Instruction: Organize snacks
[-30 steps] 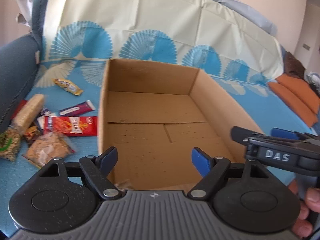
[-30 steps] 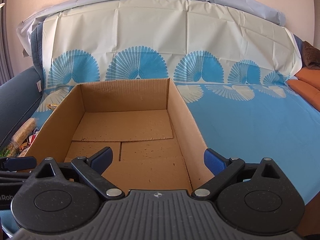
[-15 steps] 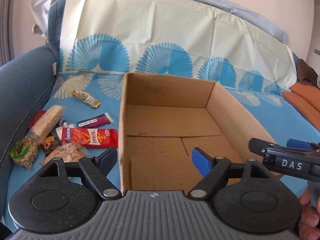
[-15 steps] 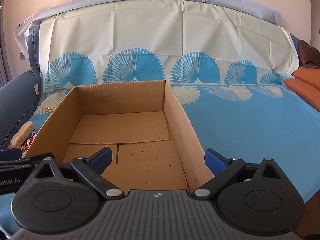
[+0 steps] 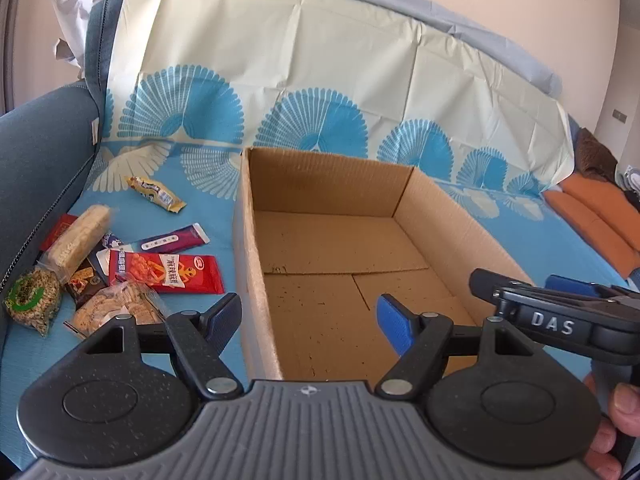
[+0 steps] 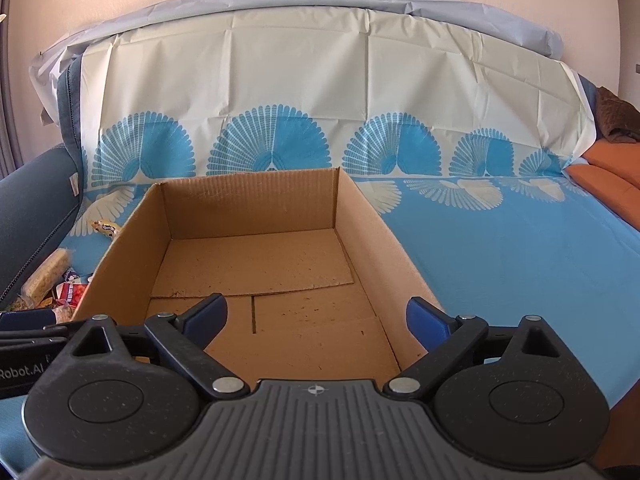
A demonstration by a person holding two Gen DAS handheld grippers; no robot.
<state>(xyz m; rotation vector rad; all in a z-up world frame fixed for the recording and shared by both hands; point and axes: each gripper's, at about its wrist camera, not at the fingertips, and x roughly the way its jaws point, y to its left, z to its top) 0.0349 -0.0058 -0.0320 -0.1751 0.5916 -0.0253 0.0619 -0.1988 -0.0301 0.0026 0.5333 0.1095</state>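
Observation:
An empty open cardboard box (image 5: pixel 248 248) (image 6: pixel 384 248) stands on the blue patterned sofa cover. Left of it lie several snacks: a red packet (image 5: pixel 166 272), a purple bar (image 5: pixel 174 240), a yellow wrapped bar (image 5: pixel 154 194), a long pale cracker pack (image 5: pixel 80 236), a green-labelled bag (image 5: pixel 30 298) and a clear bag of biscuits (image 5: pixel 116 310). My left gripper (image 5: pixel 310 322) is open and empty, astride the box's near left wall. My right gripper (image 6: pixel 318 318) is open and empty over the box's near right part; it also shows in the left wrist view (image 5: pixel 560 316).
A dark blue sofa armrest (image 5: pixel 36 168) rises left of the snacks. The covered backrest (image 6: pixel 320 88) stands behind the box. Orange cushions (image 5: pixel 596 216) lie at the far right. Blue cover (image 6: pixel 500 248) stretches right of the box.
The left gripper has moved left and back, so the snacks show more fully and the box sits further right. The right gripper has barely moved. Both stay open.

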